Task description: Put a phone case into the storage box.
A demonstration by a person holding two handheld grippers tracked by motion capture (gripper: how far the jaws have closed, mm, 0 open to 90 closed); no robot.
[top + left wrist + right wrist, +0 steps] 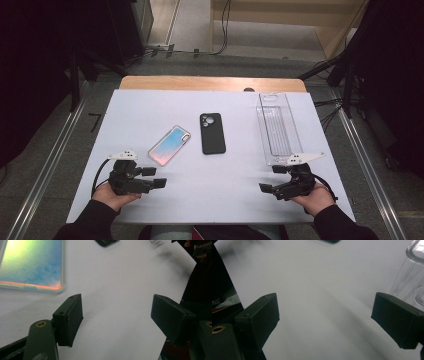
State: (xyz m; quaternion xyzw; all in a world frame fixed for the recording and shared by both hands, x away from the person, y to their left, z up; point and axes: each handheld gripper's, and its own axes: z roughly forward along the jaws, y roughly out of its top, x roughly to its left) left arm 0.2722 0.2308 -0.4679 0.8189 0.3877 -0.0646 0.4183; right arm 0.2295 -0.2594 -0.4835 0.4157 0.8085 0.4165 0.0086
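**Both hand-held grippers low and wide, nothing gripped**

I've got my left hand-held gripper sitting at seven o'clock on the white tabletop, jaws apart over bare surface, nothing between them. Up at its one o'clock lies the iridescent phone case, near but not touching; in the left gripper view its glowing edge sits just past my left jaw. My right hand-held gripper rests at five o'clock, jaws spread, empty too. The clear plastic tray stands right above it at twelve o'clock, its end close by. The black phone case lies dead centre, between the other two, well apart from both grippers.
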